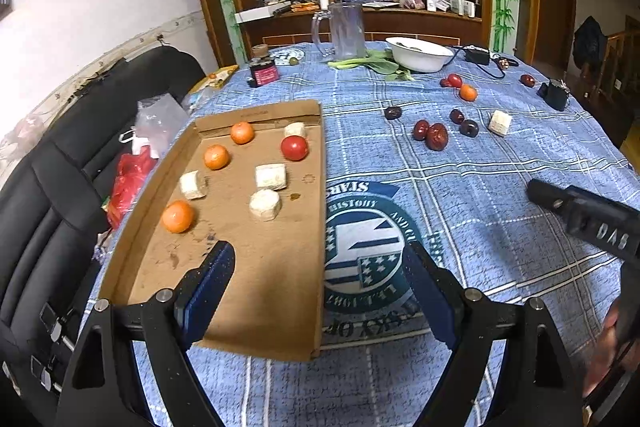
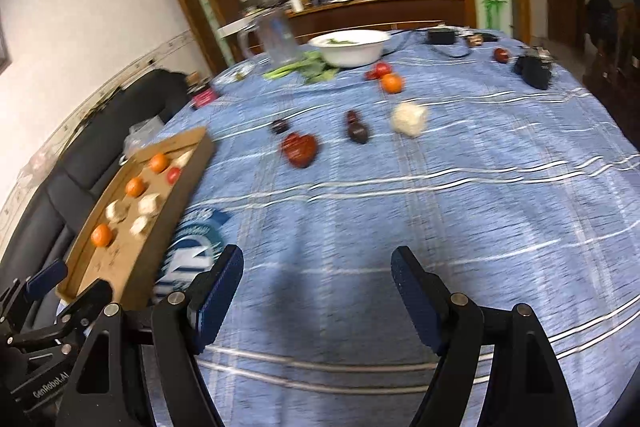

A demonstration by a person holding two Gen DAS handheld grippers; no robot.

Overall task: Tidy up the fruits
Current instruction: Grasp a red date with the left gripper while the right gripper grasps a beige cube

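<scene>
Two empty grippers above a fruit-strewn tabletop.
Left gripper [image 1: 320, 267] and right gripper [image 2: 318, 273] hold their jaws apart. Oranges and a tomato [image 1: 294, 147] sit in the cardboard tray [image 1: 276, 291]; dark dates [image 1: 436, 136] lie loose on the blue tablecloth [image 1: 480, 195].

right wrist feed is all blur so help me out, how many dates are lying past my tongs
Observer: Five dates in a loose group, and a sixth far back near the table's edge.
Operator: and what's the other side holding
Observer: Nothing. The left tongs are open, with one finger over the tray.
Operator: what's that pink smear past the tray
Observer: A dark jar with a pink label, standing on the cloth.
</scene>
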